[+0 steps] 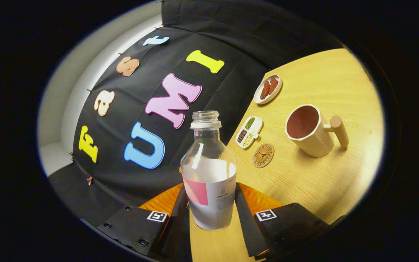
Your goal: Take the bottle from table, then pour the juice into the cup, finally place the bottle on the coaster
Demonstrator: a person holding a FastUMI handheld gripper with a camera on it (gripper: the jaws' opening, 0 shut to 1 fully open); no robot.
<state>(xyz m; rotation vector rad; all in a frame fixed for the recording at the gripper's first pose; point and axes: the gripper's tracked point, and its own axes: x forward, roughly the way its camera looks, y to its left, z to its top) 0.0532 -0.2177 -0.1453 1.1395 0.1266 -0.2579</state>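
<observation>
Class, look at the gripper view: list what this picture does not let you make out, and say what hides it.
- Bottle: held between the tongs, its label print is too small to read; whether juice remains inside is unclear.
- Cup: its far side is turned away; how full it is stays unclear.
- Coaster: its emblem is too small.
- Divided dish: its contents are too small to identify.

The bottle (209,171), uncapped, fills the gap in the gripper (211,203), both fingers against it. Beyond, bare table (304,182) lies open on the near right. Coaster (263,155), cup (309,129), divided snack tray (248,131) and small dish (267,89) crowd the far side.
</observation>
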